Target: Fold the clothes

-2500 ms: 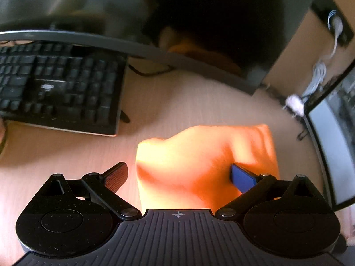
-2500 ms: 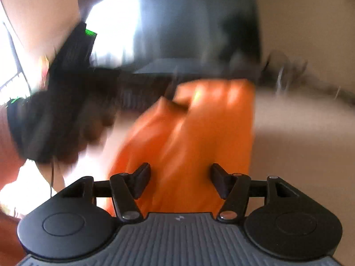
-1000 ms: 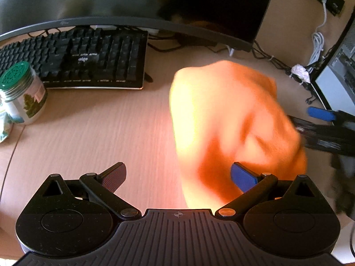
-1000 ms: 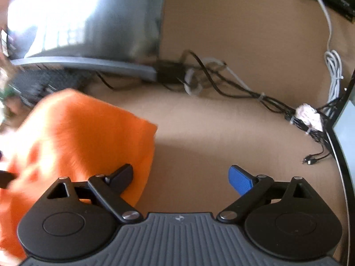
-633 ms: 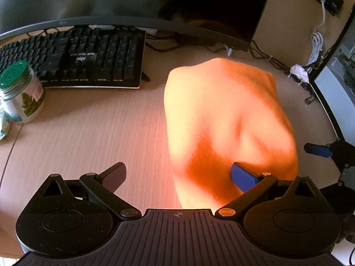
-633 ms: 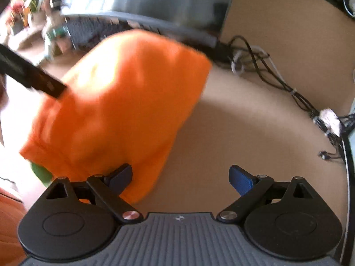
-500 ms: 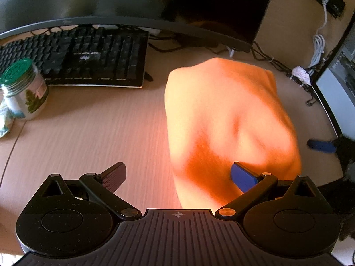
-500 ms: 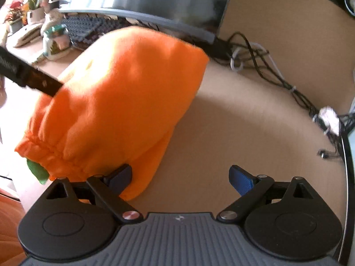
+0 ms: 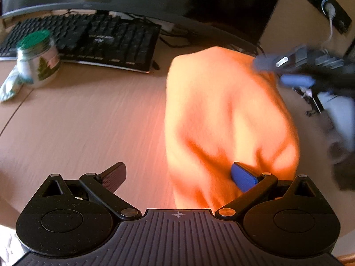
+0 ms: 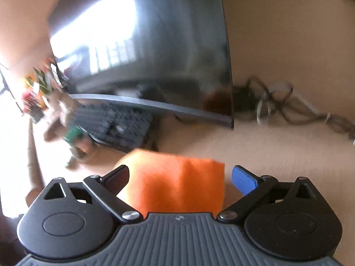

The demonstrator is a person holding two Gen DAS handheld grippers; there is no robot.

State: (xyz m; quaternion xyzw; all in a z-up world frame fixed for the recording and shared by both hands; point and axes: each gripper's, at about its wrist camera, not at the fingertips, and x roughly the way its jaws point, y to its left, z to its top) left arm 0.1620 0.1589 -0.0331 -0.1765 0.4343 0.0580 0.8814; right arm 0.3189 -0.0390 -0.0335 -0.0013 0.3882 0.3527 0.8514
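An orange garment (image 9: 226,119) lies in a folded heap on the wooden desk (image 9: 88,122), right of centre in the left wrist view. My left gripper (image 9: 177,175) is open at its near edge, blue fingertip (image 9: 243,176) against the cloth. My right gripper (image 10: 180,176) is open and sits low over the garment's far end (image 10: 177,186). It also shows blurred in the left wrist view (image 9: 295,71) at the garment's far right corner.
A black keyboard (image 9: 88,40) and a curved monitor (image 9: 155,2) stand at the back. A green-lidded jar (image 9: 38,57) is at the left. Tangled cables (image 10: 288,108) lie at the back right. A second screen's edge (image 9: 341,108) is at the right.
My right gripper has swung from the garment's right side to its far corner and now faces the monitor. The left gripper stayed at the near edge. The garment has barely shifted.
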